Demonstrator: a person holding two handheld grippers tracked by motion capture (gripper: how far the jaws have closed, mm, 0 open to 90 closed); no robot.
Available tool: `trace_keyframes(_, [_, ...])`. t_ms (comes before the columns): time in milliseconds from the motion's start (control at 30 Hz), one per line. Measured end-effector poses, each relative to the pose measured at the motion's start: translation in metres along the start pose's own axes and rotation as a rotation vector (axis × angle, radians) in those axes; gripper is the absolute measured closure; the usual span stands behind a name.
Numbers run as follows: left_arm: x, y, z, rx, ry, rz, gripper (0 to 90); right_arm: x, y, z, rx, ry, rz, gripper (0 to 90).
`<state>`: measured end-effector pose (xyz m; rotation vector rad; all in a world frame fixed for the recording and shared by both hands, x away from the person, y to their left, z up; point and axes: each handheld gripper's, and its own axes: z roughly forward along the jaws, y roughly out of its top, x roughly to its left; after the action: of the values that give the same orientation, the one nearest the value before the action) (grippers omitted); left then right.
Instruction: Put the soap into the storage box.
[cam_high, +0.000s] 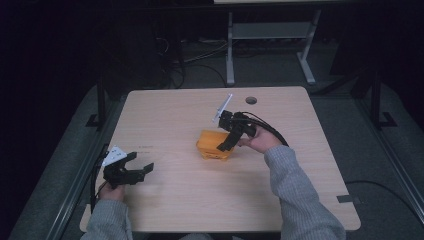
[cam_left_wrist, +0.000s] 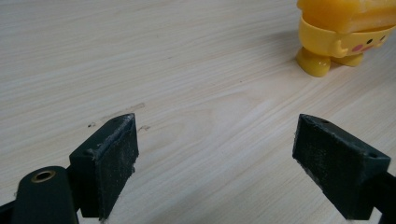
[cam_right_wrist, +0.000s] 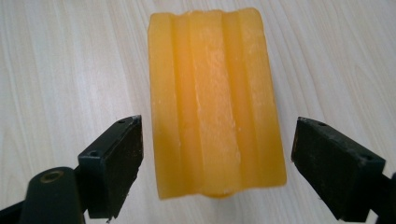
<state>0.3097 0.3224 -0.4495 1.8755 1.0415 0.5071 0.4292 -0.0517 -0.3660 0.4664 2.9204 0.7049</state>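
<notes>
Yellow toy block (cam_high: 214, 144) stands near the middle of the wooden bench (cam_high: 170, 120), a little toward the person's right side. In the high view it looks like a plain orange-yellow box. The left claw view shows more: two small rounded feet, a painted face with a pink cheek and a dark mouth line, so it is a small figure (cam_left_wrist: 343, 35) that stands upright on the bench. The right claw view looks down on its top (cam_right_wrist: 215, 102), which has ridges and grooves along its length.

The right claw (cam_high: 226, 142) hangs over the toy, pointing downward. Its jaws are wide apart, one on each side of the toy, and do not touch it; it holds nothing. The left claw (cam_high: 137, 169) is near the left front edge of the bench, well apart from the toy, with its jaws also wide apart and nothing between them except bare wood.

In the left claw view the upper part of the toy is cut off by the frame. In the high view the right claw covers part of the toy's right side, and the face is too small to make out.

In the right claw view the long axis of the toy runs away from the camera, between the jaws. In the left claw view the face appears turned toward the left claw.
</notes>
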Motion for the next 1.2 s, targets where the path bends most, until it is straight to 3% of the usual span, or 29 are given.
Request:
trace_keyframes(767, [-0.001,0.000,0.001,0.011,0.002,0.000,13.8,0.001,-0.036,-0.020,-0.030,-0.012,0.084,16.5])
trace_keyframes(1200, [-0.002,-0.001,0.002,0.011,0.001,0.002,13.8,0.000,-0.064,-0.020,-0.028,-0.011,0.138,16.4])
